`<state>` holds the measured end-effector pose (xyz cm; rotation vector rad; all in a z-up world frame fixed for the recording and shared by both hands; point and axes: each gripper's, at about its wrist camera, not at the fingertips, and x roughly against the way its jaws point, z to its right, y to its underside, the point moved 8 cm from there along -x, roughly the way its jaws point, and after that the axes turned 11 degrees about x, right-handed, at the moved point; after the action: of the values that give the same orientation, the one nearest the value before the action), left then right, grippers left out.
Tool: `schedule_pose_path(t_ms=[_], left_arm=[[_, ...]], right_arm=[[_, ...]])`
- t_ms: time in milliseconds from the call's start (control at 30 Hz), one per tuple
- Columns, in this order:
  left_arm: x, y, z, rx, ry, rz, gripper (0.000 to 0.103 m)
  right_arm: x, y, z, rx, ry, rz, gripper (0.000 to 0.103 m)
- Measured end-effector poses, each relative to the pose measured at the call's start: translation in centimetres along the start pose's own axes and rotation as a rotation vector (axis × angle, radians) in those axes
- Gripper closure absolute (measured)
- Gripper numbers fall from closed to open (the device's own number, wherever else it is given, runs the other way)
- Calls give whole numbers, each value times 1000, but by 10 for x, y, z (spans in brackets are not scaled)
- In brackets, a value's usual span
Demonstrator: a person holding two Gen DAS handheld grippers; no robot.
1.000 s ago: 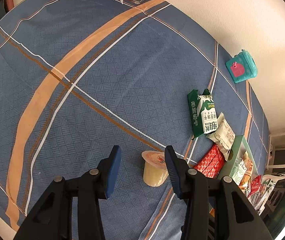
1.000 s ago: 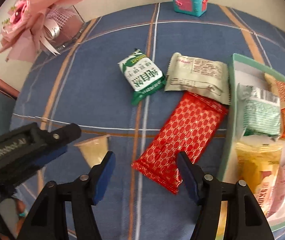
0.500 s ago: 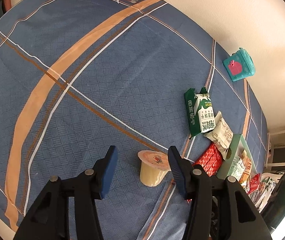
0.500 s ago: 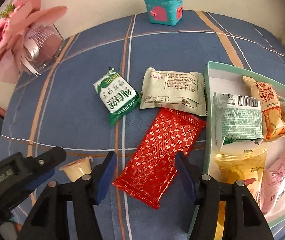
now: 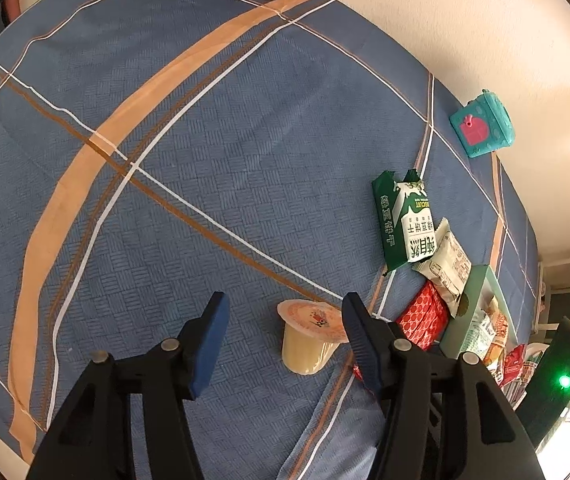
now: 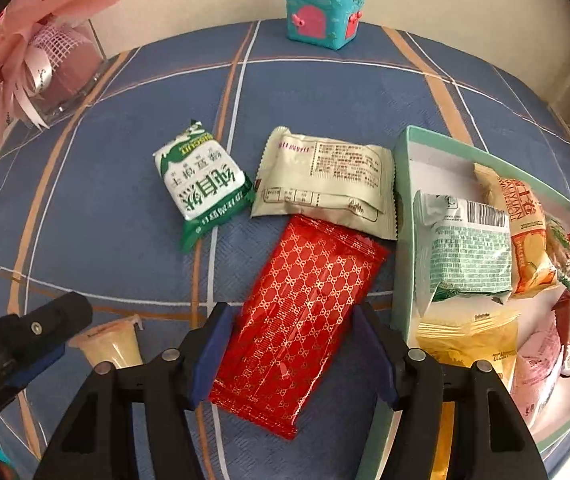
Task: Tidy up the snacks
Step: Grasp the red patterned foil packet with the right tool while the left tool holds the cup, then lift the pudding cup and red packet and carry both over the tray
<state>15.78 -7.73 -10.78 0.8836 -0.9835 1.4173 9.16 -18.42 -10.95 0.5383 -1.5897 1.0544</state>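
Right wrist alone shows the box's (image 6: 401, 152) contents (packets).

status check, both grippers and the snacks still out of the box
Left gripper just opened, jelly cup free between jaws. Right gripper open over red pack. Box part full. Nothing in the way.

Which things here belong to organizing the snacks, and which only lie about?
For the job: jelly cup, green packet, beige packet, red packet, snack box already holding packets.

Lying about: teal toy chest, pink flower box, plaid tablecloth.
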Motion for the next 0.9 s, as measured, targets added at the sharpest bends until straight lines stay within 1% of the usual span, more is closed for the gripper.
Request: schedule_pose_path(t_ms=[167, 333, 500, 633, 733, 833, 900], left_arm=[[-4, 1, 5, -10, 2, -11, 43], [-9, 4, 12, -28, 4, -20, 43], [-19, 10, 17, -37, -7, -45, 43], [-25, 14, 23, -49, -8, -59, 43], [-33, 19, 27, -52, -5, -84, 43], [-35, 23, 30, -70, -23, -77, 43], [-35, 25, 32, -67, -18, -78, 44]], right_arm=[[-4, 5, -3, -8, -48, -22, 40], [-4, 15, -4, 34, -54, -35, 46], [-2, 30, -5, 64, -67, -50, 46], [-6, 34, -1, 77, -82, -58, 47], [-6, 38, 0, 92, -85, -61, 47], [-7, 43, 0, 104, -87, -61, 47], [-9, 40, 1, 108, -91, -62, 47]])
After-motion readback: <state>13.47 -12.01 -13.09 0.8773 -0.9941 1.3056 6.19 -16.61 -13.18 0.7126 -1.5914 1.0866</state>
